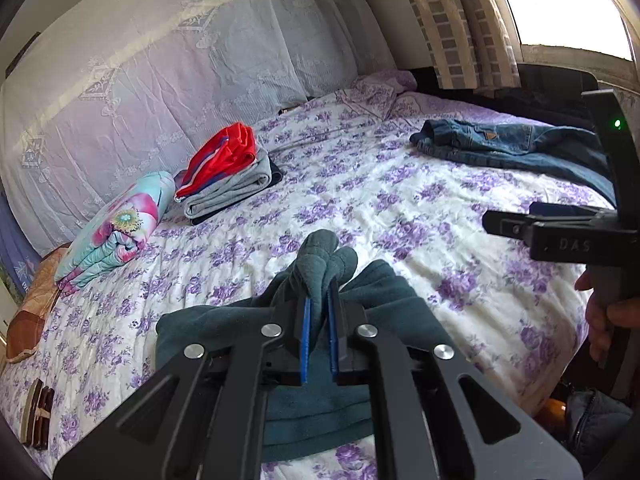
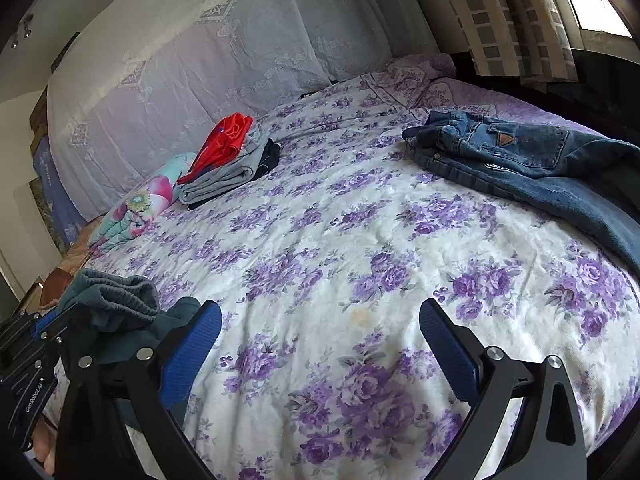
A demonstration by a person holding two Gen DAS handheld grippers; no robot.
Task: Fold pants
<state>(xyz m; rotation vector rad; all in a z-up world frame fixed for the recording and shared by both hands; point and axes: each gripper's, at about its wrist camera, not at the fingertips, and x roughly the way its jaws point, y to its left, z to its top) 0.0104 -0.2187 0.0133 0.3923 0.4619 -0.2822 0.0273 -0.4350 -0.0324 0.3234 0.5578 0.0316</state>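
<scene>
Left gripper (image 1: 319,320): clamped on a bunched fold of the teal pants (image 1: 384,304), its 2 blue pads nearly together with fabric pinched between.
Teal pants: at the near edge of the bed (image 2: 360,240), left of centre, partly lifted off the floral cover.
Right gripper (image 2: 320,344): jaws wide, nothing between them, over bare bedspread to the right of the pants.
Folded stack (image 1: 228,176): red on grey on dark, far left, likely 3 garments.
Jeans (image 2: 520,160): unfolded, far right.
Rolled floral blanket (image 1: 116,228): just left of the stack.
</scene>
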